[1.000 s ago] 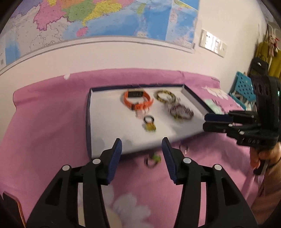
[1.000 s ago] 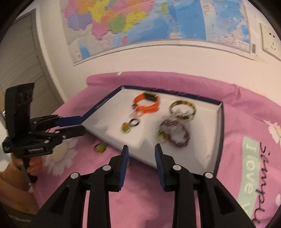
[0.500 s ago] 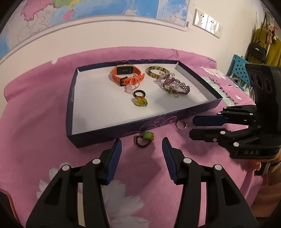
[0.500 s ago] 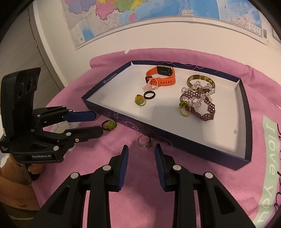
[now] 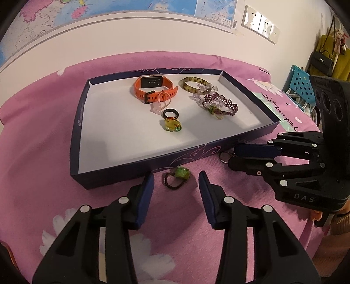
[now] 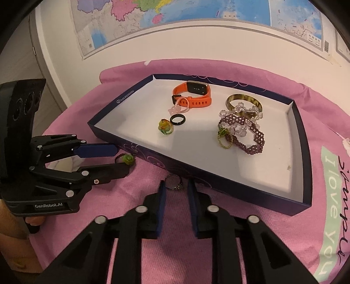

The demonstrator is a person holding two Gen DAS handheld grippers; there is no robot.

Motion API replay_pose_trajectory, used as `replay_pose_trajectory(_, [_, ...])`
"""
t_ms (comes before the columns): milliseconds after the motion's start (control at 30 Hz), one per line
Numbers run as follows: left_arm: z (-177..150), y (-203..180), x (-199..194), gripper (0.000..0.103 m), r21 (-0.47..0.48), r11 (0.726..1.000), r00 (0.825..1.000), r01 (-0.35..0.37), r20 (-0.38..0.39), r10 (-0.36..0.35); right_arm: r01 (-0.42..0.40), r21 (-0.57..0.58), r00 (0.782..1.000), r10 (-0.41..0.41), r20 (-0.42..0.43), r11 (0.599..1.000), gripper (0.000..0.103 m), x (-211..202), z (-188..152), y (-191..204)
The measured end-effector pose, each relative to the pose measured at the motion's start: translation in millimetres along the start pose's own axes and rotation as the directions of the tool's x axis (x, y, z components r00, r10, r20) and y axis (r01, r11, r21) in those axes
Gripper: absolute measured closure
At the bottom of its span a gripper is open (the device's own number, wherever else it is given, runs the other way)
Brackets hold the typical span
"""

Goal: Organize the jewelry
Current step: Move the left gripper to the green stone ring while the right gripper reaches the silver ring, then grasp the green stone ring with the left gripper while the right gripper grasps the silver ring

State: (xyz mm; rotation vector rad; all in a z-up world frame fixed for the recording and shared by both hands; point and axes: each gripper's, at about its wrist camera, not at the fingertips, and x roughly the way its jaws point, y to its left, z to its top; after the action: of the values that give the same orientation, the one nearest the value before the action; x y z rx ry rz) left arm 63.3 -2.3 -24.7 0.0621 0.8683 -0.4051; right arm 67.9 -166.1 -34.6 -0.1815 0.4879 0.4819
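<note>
A dark blue tray (image 5: 131, 168) (image 6: 218, 174) with a white floor holds an orange watch (image 5: 153, 87) (image 6: 193, 94), a tortoise bangle (image 5: 192, 84), a purple beaded bracelet (image 6: 242, 133), a black ring (image 5: 170, 113) and a yellow-green ring (image 5: 172, 125). On the pink cloth before the tray lie a green bead ring (image 5: 176, 176) (image 6: 125, 159) and a silver ring (image 5: 225, 156) (image 6: 174, 183). My left gripper (image 5: 176, 181) is open around the green bead ring. My right gripper (image 6: 174, 185) is open around the silver ring.
A pink flowered cloth (image 5: 43, 142) covers the table. A wall with a map (image 6: 196, 17) stands behind. A blue crate (image 5: 301, 83) and hanging bags are at the far right in the left wrist view.
Both grippers have moved down and forward toward the cloth. The green bead ring now lies between the left fingers and the silver ring between the right fingers.
</note>
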Motion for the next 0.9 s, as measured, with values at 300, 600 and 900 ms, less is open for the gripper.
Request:
replay_pose_trajectory(300, [-2, -3, 1, 0.079, 0.011, 1.000, 1.000, 0.007, -0.010, -0.007, -0.019, -0.018, 1.000, 0.019, -0.003, 1.000, 0.100, -1, -3, 0])
replay_pose_trajectory(600, [-13, -10, -8, 0.083, 0.035, 0.998, 0.998, 0.053, -0.015, -0.053, -0.036, -0.004, 0.999, 0.036, -0.010, 0.999, 0.099, -13, -10, -6])
replay_pose_trajectory(900, [-6, -9, -6, 0.068, 0.043, 0.999, 1.000, 0.026, -0.001, -0.026, -0.036, -0.001, 0.999, 0.036, 0.000, 0.999, 0.083, -7, -5, -4])
